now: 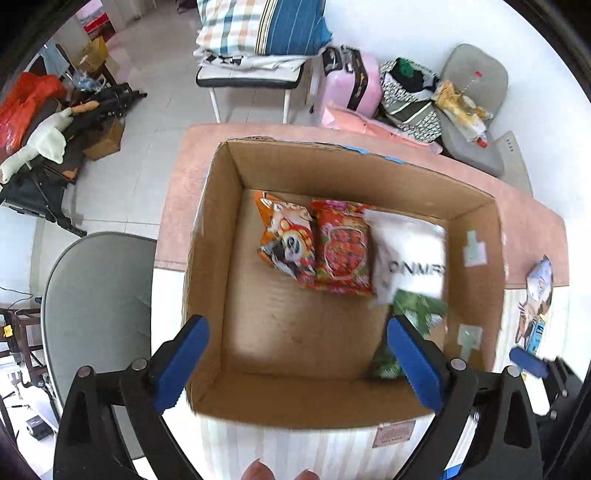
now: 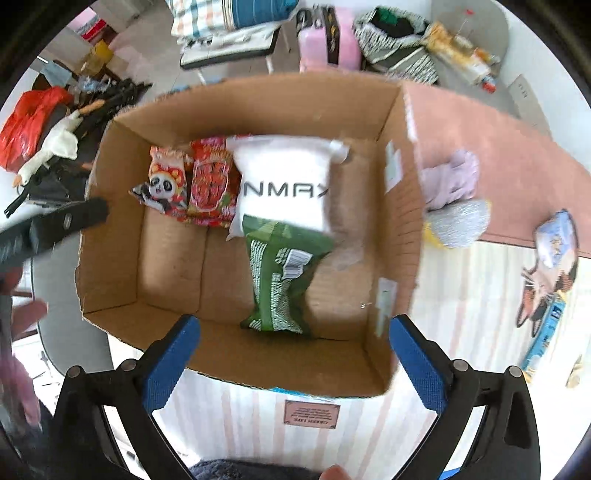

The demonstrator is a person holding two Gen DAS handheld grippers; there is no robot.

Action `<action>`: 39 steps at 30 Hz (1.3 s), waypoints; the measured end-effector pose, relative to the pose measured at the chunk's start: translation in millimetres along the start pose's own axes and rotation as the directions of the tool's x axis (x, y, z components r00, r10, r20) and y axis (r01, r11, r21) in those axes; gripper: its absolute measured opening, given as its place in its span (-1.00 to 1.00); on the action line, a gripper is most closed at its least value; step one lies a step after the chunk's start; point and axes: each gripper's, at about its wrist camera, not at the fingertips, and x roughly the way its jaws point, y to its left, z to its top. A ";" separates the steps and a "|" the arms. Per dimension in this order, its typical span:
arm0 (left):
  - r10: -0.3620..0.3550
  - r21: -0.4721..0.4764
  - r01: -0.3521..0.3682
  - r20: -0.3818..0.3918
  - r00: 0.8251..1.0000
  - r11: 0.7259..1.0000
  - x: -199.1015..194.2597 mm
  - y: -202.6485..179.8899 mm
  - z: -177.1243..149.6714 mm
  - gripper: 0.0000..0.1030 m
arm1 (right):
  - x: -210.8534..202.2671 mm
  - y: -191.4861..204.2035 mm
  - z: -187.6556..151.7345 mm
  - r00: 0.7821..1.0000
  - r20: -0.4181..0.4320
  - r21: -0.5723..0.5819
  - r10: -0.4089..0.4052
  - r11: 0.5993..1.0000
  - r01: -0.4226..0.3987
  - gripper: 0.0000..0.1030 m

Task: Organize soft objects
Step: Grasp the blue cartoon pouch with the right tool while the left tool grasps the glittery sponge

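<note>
Both grippers, left gripper (image 1: 295, 365) and right gripper (image 2: 295, 363), are hovering spread and empty over the cardboard box (image 2: 399, 236), where the green packet (image 2: 277, 273) is lying, long axis 12-to-6, below the white pouch (image 2: 284, 177).

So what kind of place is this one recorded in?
Most likely a lived-in home room: a pink suitcase, folded bedding stacked on a chair, and a cardboard box of snack packets on a table.

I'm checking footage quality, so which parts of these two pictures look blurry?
Left wrist view: white packet and green packet smeared, left gripper sharp. Right wrist view: box right wall and purple cloth smeared, right gripper sharp.
</note>
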 end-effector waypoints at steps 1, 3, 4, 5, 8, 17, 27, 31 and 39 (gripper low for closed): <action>0.002 0.005 -0.002 0.010 1.000 1.000 -6.5 -2.1 -8.1 0.93 | -5.2 0.5 -3.0 1.000 0.012 0.001 -0.007 1.000 0.007 1.00; 0.006 0.016 -0.006 0.022 1.000 1.000 -11.5 -8.7 -15.7 0.93 | -17.5 -0.7 -7.6 0.999 0.038 0.008 -0.007 1.000 0.007 1.00; 0.012 0.022 -0.012 0.035 0.999 1.000 -17.5 -10.3 -22.1 0.93 | -22.1 0.7 -10.9 0.999 0.047 0.007 -0.008 1.000 0.007 1.00; 0.010 0.023 -0.011 0.043 0.999 1.000 -20.3 -13.5 -25.2 0.93 | -25.8 0.2 -15.7 0.998 0.059 0.006 -0.010 1.000 0.010 1.00; 0.015 0.015 -0.016 0.074 0.997 1.000 -32.2 -16.1 -35.0 0.93 | -39.8 2.3 -27.6 0.995 0.098 0.003 -0.010 1.000 0.010 1.00; 0.038 0.037 -0.044 0.153 0.988 0.998 -72.4 -28.7 -65.3 0.93 | -83.0 -0.3 -58.9 0.982 0.189 -0.006 -0.005 1.000 0.006 1.00; 0.097 0.113 -0.140 0.318 0.943 0.984 -114.6 -82.9 -59.5 0.93 | -121.7 -39.1 -72.2 0.944 0.326 0.051 0.058 0.996 -0.079 1.00; 0.090 0.228 -0.182 0.363 0.927 0.956 -113.9 -136.7 -39.9 0.93 | -137.1 -85.7 -70.6 0.933 0.360 0.117 0.005 0.992 -0.050 1.00; 0.085 0.633 -0.248 0.276 0.957 0.733 -39.6 -292.2 -0.9 0.93 | -123.6 -242.9 -65.1 0.959 0.283 0.391 -0.028 0.916 -0.089 1.00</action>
